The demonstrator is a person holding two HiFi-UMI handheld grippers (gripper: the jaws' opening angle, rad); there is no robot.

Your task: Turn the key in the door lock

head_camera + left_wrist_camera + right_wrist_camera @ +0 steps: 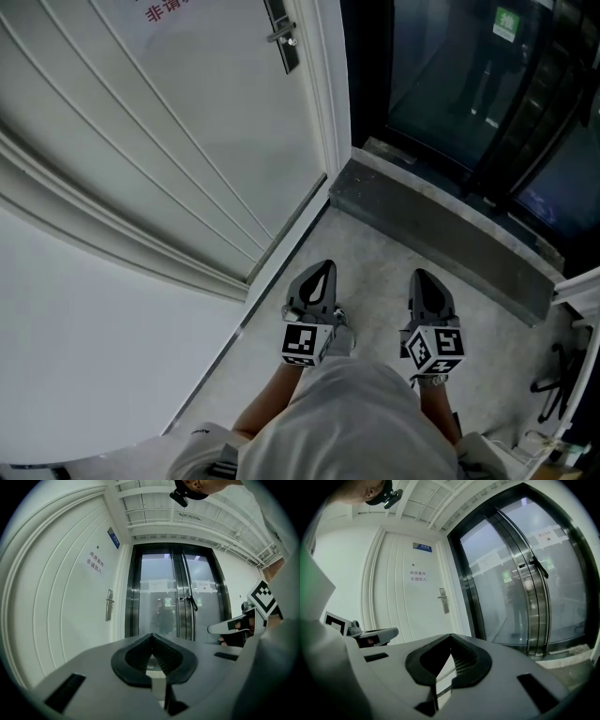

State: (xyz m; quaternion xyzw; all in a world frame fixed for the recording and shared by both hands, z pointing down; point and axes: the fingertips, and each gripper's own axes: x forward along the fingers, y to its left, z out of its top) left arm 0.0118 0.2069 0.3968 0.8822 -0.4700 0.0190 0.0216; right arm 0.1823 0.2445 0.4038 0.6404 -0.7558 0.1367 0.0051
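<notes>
A: Left gripper (pixel 323 272) and right gripper (pixel 422 277) both have their jaws clenched on nothing. The door lock (pixel 281 37) is well ahead, at twelve o'clock.

B: Arrive clenched and the tips could knock the key instead of taking it. I can't tell if a key's there.

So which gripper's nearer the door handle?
Left. The left gripper is short of the door handle, beside the white door; the right gripper is farther off, toward the glass doors. Neither touches it.

Dark grey left tongs (pixel 321 283), matching right tongs (pixel 428 289), black-and-white marker cubes (pixel 302 344), pale, possibly grey, top (pixel 347 422)
</notes>
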